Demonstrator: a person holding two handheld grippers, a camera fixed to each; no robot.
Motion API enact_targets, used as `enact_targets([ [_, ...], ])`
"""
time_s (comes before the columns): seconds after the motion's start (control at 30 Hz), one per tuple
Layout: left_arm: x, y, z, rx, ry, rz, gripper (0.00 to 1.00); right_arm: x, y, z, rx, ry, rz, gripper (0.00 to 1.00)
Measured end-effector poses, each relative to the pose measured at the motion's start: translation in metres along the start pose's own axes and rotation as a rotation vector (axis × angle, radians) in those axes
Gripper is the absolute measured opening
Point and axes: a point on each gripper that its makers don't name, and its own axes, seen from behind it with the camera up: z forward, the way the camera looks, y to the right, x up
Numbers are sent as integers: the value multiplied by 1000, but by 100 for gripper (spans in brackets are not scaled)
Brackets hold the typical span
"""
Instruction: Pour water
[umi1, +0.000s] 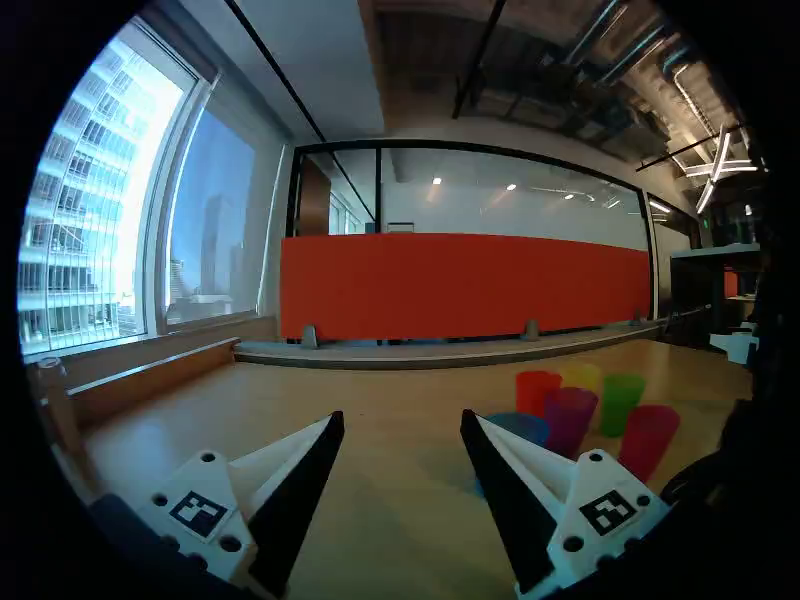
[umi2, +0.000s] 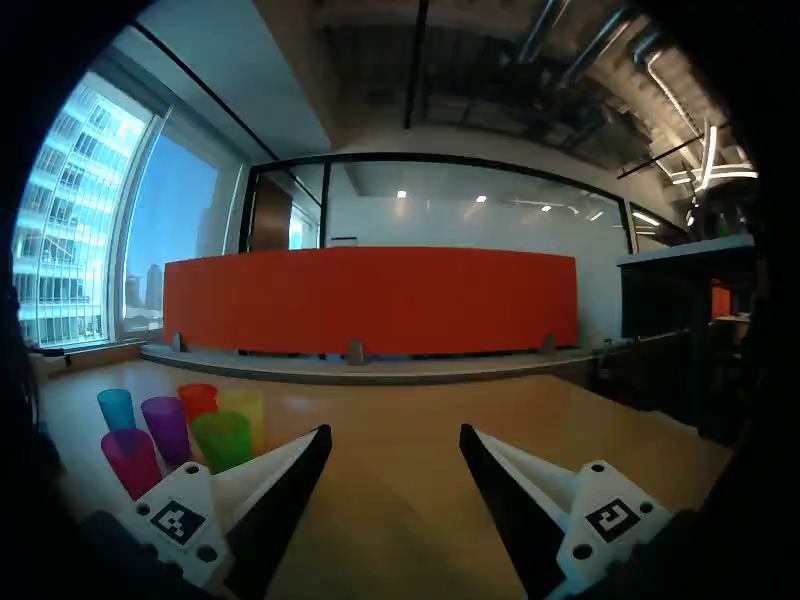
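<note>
Several translucent plastic cups stand close together on a wooden table (umi1: 400, 400). In the left gripper view they sit right of centre: red cup (umi1: 536, 390), yellow cup (umi1: 583, 376), green cup (umi1: 620, 400), purple cup (umi1: 569, 418), pink cup (umi1: 648, 438) and a blue cup (umi1: 520, 428) partly behind my right finger. My left gripper (umi1: 402, 428) is open, empty, just left of the cluster. In the right gripper view the cups stand at the left: blue cup (umi2: 117, 408), purple cup (umi2: 166, 426), pink cup (umi2: 131, 460), green cup (umi2: 222, 438). My right gripper (umi2: 395, 440) is open and empty, to their right.
An orange partition (umi1: 460, 285) runs along the table's far edge, with a glass wall behind it. Large windows (umi1: 100, 210) and a wooden ledge (umi1: 150, 365) line the left side. A dark shelf unit (umi2: 690, 330) stands at the right. Bare tabletop (umi2: 480, 420) stretches ahead.
</note>
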Motion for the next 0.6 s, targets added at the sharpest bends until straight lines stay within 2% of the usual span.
enact_targets([
  [0.6, 0, 0, 1, 0, 0, 0, 86, 0, -2, -3, 8, 0, 0, 99],
])
